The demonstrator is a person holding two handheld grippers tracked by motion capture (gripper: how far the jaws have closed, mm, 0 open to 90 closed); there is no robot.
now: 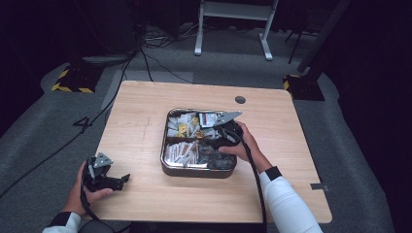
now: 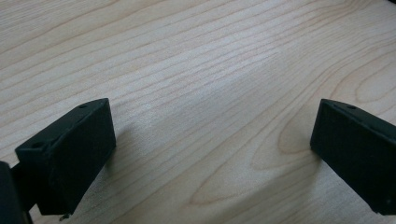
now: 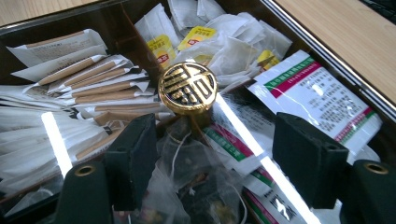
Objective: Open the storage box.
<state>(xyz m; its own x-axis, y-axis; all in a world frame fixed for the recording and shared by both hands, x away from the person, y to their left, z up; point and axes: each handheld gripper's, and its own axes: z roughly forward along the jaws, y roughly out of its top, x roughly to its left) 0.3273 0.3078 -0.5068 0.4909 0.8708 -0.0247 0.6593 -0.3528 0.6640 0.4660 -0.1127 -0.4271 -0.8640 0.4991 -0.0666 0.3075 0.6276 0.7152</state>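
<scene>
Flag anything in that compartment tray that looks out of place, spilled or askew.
Nothing stands out. The tray sits flat on the table, and its packets, tea bags and stick sachets lie jumbled but inside their compartments. The gold knob stands at the centre. The right gripper hovers open above a mesh bag.

Pale wooden table [image 1: 145,126], black cables [image 1: 150,63] and white stand [image 1: 233,19] on grey floor [image 1: 354,160].

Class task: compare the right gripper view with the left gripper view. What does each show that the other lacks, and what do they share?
Right gripper view alone: a dark, metal-rimmed compartment tray with a round gold knob, brown paper-wrapped sticks, yellow-tagged white tea bags, white printed sachets and clear mesh bags.

Left gripper view alone: the left gripper over bare wood.

Shared: the light wooden table, and a pair of black jaws standing apart.
</scene>
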